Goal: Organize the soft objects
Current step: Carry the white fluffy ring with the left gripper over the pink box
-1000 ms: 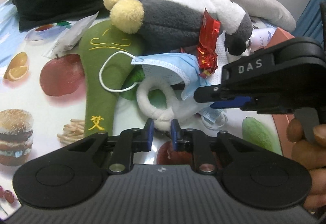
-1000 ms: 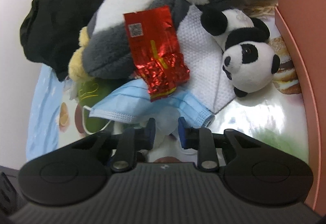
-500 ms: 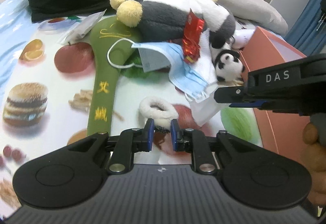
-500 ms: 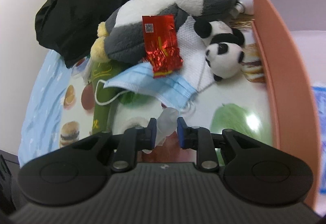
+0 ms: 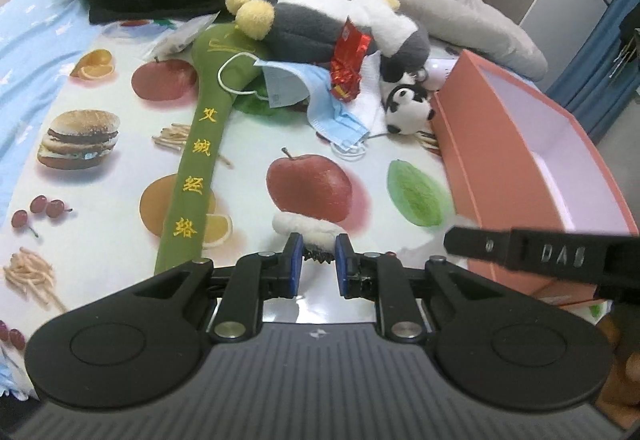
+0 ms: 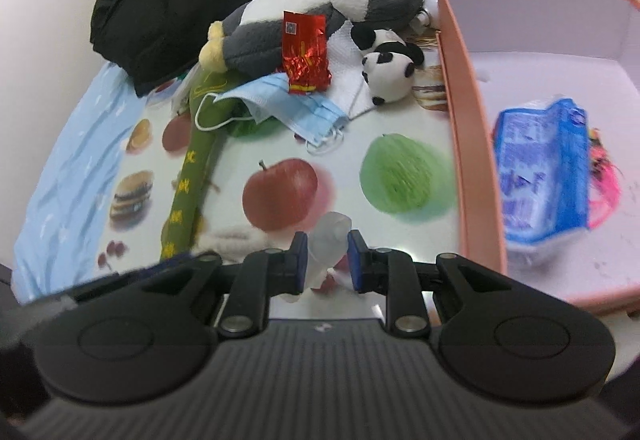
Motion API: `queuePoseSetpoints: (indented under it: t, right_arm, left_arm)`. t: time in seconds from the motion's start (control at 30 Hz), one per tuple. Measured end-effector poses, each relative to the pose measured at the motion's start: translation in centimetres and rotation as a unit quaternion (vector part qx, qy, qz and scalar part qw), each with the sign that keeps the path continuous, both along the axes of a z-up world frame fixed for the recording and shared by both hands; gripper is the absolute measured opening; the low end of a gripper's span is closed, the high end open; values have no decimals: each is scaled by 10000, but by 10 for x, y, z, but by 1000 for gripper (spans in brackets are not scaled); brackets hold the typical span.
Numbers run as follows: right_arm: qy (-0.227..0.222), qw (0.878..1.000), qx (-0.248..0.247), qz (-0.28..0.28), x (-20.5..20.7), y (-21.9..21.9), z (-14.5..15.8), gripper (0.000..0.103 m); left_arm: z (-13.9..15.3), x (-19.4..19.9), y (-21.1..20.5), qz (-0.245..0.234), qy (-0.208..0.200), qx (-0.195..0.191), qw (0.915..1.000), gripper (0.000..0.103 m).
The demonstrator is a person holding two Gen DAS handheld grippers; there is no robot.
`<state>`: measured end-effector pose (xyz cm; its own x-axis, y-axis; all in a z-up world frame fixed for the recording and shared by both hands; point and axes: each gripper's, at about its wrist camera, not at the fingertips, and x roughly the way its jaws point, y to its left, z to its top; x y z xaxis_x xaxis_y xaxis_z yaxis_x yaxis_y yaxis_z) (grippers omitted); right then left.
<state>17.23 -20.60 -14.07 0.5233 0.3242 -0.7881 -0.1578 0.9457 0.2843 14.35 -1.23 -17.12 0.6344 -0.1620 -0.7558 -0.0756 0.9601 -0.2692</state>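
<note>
A fluffy white ring [image 5: 304, 226] is clamped in the left gripper [image 5: 318, 260], a clear plastic piece [image 6: 328, 248] in the right gripper [image 6: 327, 260], beside the pink box [image 6: 460, 127]. Release over it seems next.

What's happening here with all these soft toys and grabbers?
A person is tidying soft things into the pink box. The left gripper pinches a fluffy white ring; the right gripper pinches a clear plastic bag. The penguin plush, panda and face mask lie piled on the table.
</note>
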Motion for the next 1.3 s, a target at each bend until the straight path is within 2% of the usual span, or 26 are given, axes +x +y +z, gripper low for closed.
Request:
queuePoseSetpoints:
  t: [0.4, 0.83, 1.13, 1.3]
  right_arm:
    - [-537, 9985, -76, -61, -31, -11, 31, 25]
    - [-1216, 9924, -47, -183, -50, -31, 81, 25]
    - [-1536, 9860, -134, -633, -70, -69, 103, 25]
    - [-1617, 9818, -254, -964, -84, -98, 106, 25]
  left_arm:
    - [41, -24, -9, -141, -440, 48, 9989, 20]
    - [101, -37, -29, -374, -1069, 6, 9936, 20]
    - [131, -33, -69, -923, -1407, -69, 9857, 20]
    - [138, -26, -101, -1329, -1480, -144, 9799, 20]
